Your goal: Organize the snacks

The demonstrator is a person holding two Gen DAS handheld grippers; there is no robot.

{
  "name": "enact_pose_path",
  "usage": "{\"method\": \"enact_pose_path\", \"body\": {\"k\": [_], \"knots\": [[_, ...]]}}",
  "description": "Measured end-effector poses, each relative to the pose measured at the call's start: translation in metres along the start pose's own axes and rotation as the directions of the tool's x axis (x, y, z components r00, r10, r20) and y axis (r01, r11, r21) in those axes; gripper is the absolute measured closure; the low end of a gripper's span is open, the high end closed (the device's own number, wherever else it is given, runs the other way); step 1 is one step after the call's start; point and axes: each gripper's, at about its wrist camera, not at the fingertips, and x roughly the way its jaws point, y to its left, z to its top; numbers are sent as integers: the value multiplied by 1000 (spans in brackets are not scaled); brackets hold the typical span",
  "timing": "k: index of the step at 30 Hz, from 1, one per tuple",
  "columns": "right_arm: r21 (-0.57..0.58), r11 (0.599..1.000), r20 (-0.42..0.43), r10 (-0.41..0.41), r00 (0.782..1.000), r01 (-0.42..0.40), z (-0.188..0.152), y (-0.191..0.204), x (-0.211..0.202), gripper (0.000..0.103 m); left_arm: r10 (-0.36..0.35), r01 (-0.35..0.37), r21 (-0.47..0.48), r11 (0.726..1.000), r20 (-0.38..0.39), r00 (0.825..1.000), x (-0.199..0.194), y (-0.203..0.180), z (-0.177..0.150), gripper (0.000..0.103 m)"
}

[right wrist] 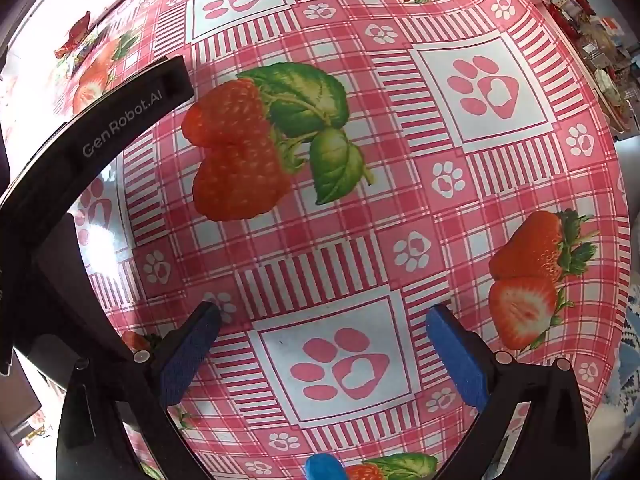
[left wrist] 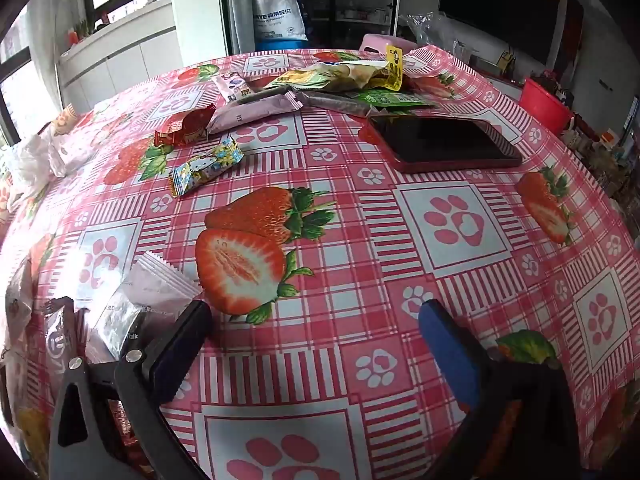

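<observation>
In the left wrist view my left gripper (left wrist: 316,320) is open and empty above the strawberry tablecloth (left wrist: 360,248). Pale wrapped snacks (left wrist: 148,300) lie just left of its left finger. Farther off lie a Hello Kitty candy bar (left wrist: 206,171), a red wrapped snack (left wrist: 184,128), a pink bar (left wrist: 252,112) and a pile of snack bags (left wrist: 352,80). In the right wrist view my right gripper (right wrist: 324,320) is open and empty over bare cloth (right wrist: 360,240). The left gripper's black body (right wrist: 120,116) crosses its upper left. A red snack (right wrist: 74,38) shows far left.
A dark tablet in a red case (left wrist: 444,140) lies right of centre, near the snack pile. A red bucket (left wrist: 544,104) stands beyond the table's right edge. White plastic bags (left wrist: 36,156) sit at the left edge. A pink stool (left wrist: 380,42) stands behind the table.
</observation>
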Motion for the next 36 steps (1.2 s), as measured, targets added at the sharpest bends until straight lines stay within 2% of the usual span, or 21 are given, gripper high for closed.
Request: {"method": "enact_pose_path", "body": {"k": [17,33,34,36], "knots": [[0,1000,9,3,1000,-3,-5,0,0,0,0,0,0,1000,0,1000,0,0,0,0],[-7,1000,-33,9,999,-9,4,-2,6,0,1,-1,1,1000,0,1000,0,0,0,0],[-8,1000,-44,14,999,-15,5,-2,6,0,1,-1,7,1000,-8,1000,0,0,1,0],[-9,1000,-53,15,999,-15,7,-2,7,0,-32,39,61,997,-122,992,3,1,9,0]]}}
